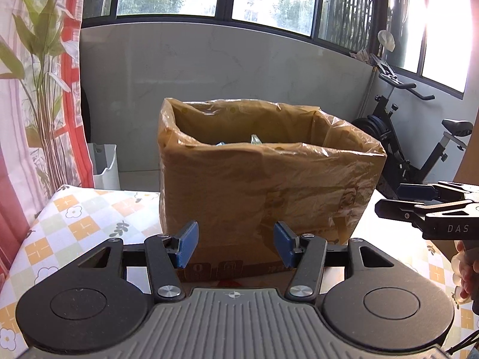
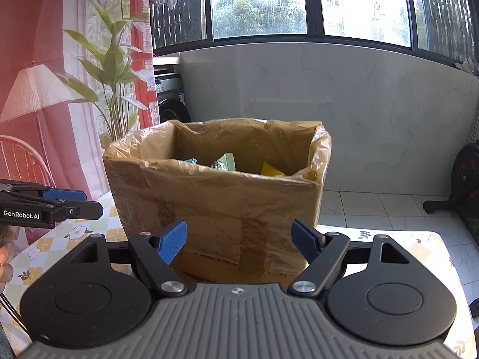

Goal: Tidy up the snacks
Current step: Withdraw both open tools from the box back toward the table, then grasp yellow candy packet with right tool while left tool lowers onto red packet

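A cardboard box (image 1: 263, 191) lined with a thin plastic bag stands on the table, filling the middle of both views (image 2: 221, 203). Several snack packets lie inside it: a pale green one (image 2: 224, 162), a yellow one (image 2: 271, 170) and a blue one (image 2: 190, 160); in the left wrist view only their tips (image 1: 254, 140) show over the rim. My left gripper (image 1: 236, 245) is open just in front of the box's near wall, with nothing between its blue pads. My right gripper (image 2: 239, 243) is open wider, also facing the box and holding nothing.
The table (image 1: 74, 215) has a flower-patterned checked cloth. An exercise bike (image 1: 419, 146) stands to the right on the tiled floor, a white bin (image 1: 104, 167) to the left. A printed curtain (image 2: 60, 89) and a washing machine (image 2: 172, 98) are behind the box.
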A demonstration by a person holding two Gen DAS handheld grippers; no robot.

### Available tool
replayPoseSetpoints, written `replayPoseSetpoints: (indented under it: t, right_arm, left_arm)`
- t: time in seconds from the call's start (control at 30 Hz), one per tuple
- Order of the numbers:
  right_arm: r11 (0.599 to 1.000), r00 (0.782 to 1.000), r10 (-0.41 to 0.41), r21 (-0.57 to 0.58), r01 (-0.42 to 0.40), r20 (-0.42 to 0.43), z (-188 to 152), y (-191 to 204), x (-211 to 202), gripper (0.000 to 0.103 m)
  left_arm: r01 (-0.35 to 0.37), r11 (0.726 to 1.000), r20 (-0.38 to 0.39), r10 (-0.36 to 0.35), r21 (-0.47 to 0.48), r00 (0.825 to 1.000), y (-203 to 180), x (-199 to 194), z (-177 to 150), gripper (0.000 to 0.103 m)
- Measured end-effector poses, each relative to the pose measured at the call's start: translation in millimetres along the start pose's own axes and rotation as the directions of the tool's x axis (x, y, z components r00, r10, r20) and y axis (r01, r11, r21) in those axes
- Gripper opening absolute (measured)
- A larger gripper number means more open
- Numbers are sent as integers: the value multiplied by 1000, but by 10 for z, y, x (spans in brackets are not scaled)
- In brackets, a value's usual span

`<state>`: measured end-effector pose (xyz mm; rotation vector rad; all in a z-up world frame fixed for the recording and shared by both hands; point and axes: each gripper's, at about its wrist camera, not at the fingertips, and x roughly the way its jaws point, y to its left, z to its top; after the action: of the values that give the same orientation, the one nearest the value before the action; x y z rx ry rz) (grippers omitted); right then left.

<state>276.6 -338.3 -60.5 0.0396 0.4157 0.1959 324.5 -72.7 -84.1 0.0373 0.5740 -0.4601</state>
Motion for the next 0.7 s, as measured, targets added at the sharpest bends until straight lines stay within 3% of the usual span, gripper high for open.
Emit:
replayPoseSetpoints:
  t: [0.4,0.53,0.7]
  right_arm:
    - [999,987,52,22,-49,-152,-560,21,345,79]
    - [993,968,83,-59,-100,-237,-801,156,526,79]
    - [959,940,93,-226,-174,-329,-1068,305,680,78]
  left_arm:
    - [9,1000,-98,-11,-22,995,84,290,-360,58]
    - [13,999,-137,-18,-33,990,132,382,-475,58]
    - [13,999,-175,-21,-47,984,195,469,-599,58]
